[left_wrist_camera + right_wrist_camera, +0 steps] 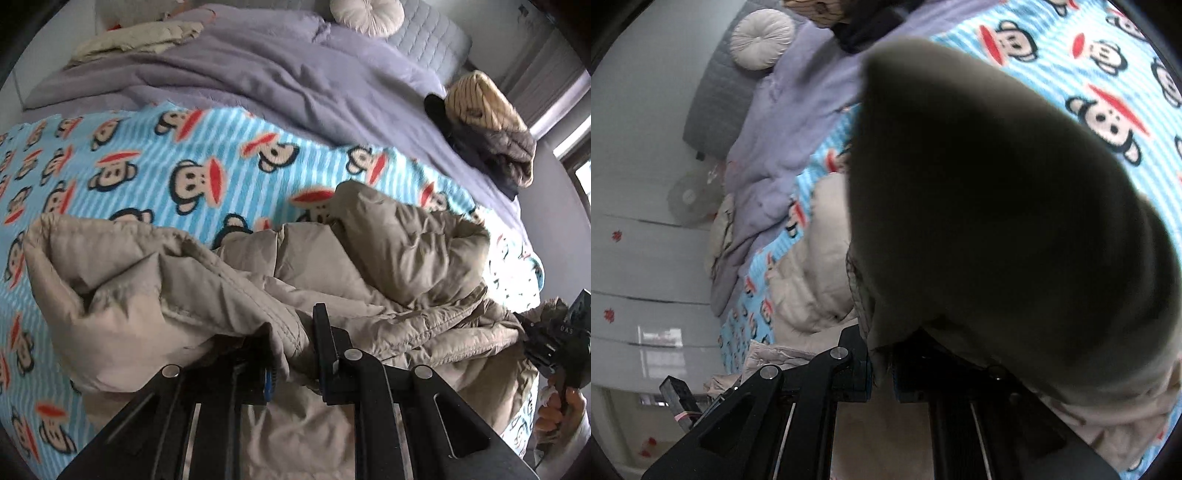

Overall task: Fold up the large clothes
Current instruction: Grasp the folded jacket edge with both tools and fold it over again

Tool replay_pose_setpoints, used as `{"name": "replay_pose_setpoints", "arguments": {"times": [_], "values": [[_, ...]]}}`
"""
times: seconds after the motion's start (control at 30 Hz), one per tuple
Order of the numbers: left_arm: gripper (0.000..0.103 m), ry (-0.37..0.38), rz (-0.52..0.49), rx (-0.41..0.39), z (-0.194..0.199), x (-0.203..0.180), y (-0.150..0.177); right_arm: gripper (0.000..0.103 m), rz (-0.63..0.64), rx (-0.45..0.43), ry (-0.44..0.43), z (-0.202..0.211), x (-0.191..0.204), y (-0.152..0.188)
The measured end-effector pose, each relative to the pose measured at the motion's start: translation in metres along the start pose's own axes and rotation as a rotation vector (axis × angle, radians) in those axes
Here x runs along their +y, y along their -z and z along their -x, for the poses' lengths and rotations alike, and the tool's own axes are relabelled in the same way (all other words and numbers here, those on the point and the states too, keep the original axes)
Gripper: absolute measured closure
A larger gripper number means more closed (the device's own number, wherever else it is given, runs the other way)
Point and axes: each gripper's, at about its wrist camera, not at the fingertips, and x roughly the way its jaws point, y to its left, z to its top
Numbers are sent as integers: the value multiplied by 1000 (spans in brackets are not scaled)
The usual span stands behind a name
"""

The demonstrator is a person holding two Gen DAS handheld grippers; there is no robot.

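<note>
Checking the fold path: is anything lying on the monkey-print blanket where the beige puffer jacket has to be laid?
Nothing visible does. Both tongs, left and right, are shut on the jacket; the blanket beyond it lies bare. The folded clothes pile sits apart at the bed's edge.

Present: one beige padded coat (332, 280), one blue striped monkey-print fleece blanket (184, 158), one lilac duvet (258, 70), one round cream cushion (367, 14), two black grippers (295, 354).

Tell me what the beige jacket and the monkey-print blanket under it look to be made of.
Beige jacket: likely padded nylon or polyester shell, going by its faint sheen, stitched quilt lines and puffy folds. Monkey-print blanket: probably fleece, with a matte, fuzzy surface and soft-edged print.
</note>
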Motion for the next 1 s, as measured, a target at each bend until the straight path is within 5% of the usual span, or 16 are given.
{"name": "replay_pose_setpoints", "arguments": {"times": [0.07, 0.17, 0.2, 0.27, 0.3, 0.33, 0.4, 0.47, 0.5, 0.53, 0.6, 0.77, 1.0], "values": [[84, 2, -14, 17, 0, -1, -2, 95, -21, 5, -1, -4, -2, -2], [69, 18, -59, -13, 19, -4, 2, 91, -13, 21, 15, 3, 5, -4], [56, 16, -83, -25, 27, -5, 3, 88, 21, 28, 28, 9, 11, -5], [20, -11, -118, -62, 43, -6, 5, 69, 95, 16, 47, 22, 24, -5], [9, -31, -137, -90, 50, -6, 6, 41, 141, -3, 59, 32, 32, -4], [9, -46, -165, -127, 59, -7, 7, 29, 170, -21, 62, 39, 37, -2], [9, -75, -184, -155, 67, -8, 8, 31, 225, -54, 61, 52, 44, 3], [9, -76, -180, -153, 62, -7, 8, 56, 271, -52, 70, 54, 48, 13], [20, -79, -179, -142, 56, -7, 7, 84, 293, -28, 88, 48, 49, 18], [41, -88, -181, -114, 44, -8, 7, 92, 316, 1, 111, 38, 49, 23], [59, -112, -180, -62, 16, -8, 8, 92, 356, 31, 154, 19, 47, 29], [61, -241, -179, -90, -43, 1, 11, 97, 414, -79, 378, -6, 19, 20], [61, -281, -199, -153, -75, -3, -7, 101, 279, -146, 362, -19, -20, -21]]}}
